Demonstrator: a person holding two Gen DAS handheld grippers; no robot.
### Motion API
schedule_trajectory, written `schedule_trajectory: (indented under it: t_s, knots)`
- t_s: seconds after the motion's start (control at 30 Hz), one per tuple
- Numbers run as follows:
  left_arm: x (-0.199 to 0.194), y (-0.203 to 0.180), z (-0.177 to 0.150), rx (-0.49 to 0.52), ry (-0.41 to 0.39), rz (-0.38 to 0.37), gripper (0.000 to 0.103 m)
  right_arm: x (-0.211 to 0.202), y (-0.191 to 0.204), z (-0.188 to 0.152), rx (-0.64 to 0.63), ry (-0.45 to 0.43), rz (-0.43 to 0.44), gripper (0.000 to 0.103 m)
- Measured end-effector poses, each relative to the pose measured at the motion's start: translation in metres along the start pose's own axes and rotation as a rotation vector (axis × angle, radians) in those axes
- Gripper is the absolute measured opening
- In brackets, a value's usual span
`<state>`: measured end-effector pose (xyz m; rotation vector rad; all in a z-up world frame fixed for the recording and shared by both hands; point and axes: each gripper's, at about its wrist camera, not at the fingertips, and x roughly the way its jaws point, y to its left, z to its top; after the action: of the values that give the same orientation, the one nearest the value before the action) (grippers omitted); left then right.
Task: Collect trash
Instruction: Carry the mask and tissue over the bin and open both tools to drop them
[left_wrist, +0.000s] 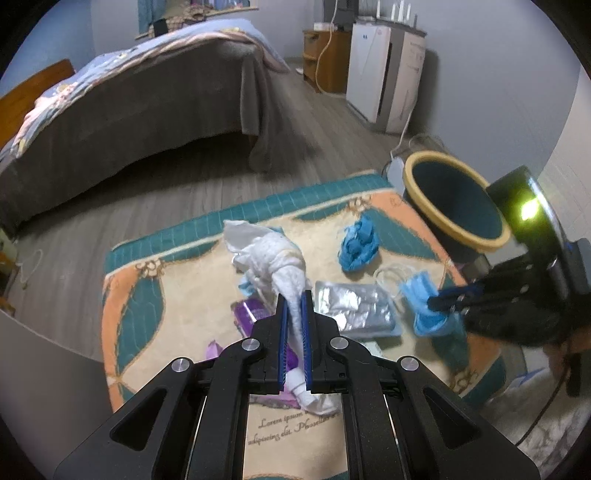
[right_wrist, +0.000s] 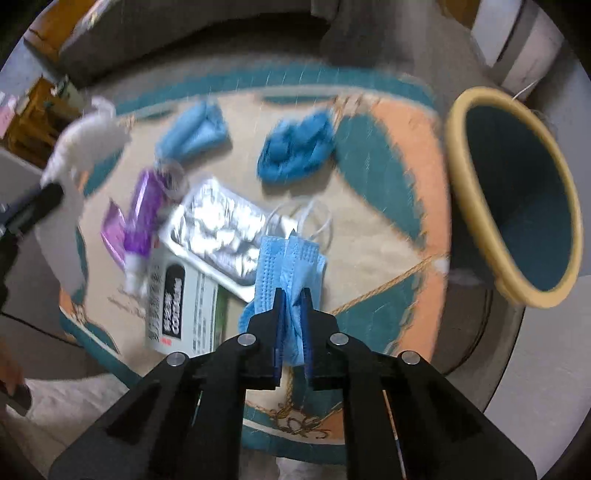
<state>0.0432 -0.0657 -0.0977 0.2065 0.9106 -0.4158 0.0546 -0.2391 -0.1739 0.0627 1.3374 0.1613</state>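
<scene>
Clamped between the blue pads of the left gripper (left_wrist: 294, 295) is a crumpled white tissue (left_wrist: 275, 258), lifted clear of the patterned rug (left_wrist: 147, 306) and hanging out past the fingertips. Just beyond and below it lie a purple wrapper (left_wrist: 251, 312) and a silver foil pack (left_wrist: 354, 308), both on the rug. Off to that gripper's right, the right gripper (right_wrist: 293, 295) is closed on a light blue face mask (right_wrist: 288, 266), the fabric bunched between its pads and fanning out ahead of them, its white ear loops trailing onto the rug.

Further out from the right gripper, a white printed box (right_wrist: 184, 306) lies to its left beside the foil pack, and ahead lie a folded blue mask (right_wrist: 195, 133) and a crumpled blue glove (right_wrist: 295, 151). The bin (right_wrist: 476, 206), teal inside with a yellow rim, stands off the rug's corner, ahead and to the right of both grippers.

As far as can be seen the bin looks empty, so the task seems barely begun: two pieces are in hand but not yet dropped, and at least five more items wait on the rug.
</scene>
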Motion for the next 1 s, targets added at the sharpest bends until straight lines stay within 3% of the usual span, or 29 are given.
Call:
schedule_trajectory:
  t_s: [0.2,0.4,0.73,1.0]
  knots:
    - [-0.024,-0.004,0.010,0.013,-0.102,-0.005,0.008,-0.055,-0.019,0.017,0.032,-0.191,0.009,0.008]
    - [-0.032,-0.022,0.017,0.066,-0.141,0.008,0.008,-0.078,-0.034,0.037,0.021,-0.295,-0.037,0.008]
    - [-0.012,-0.067,0.037,0.152,-0.118,-0.024,0.008,-0.082,-0.077,0.045,0.036,-0.317,-0.063,0.008]
    - [0.021,-0.115,0.071,0.175,-0.091,-0.115,0.008,-0.069,-0.159,0.045,0.239,-0.292,-0.080,0.008]
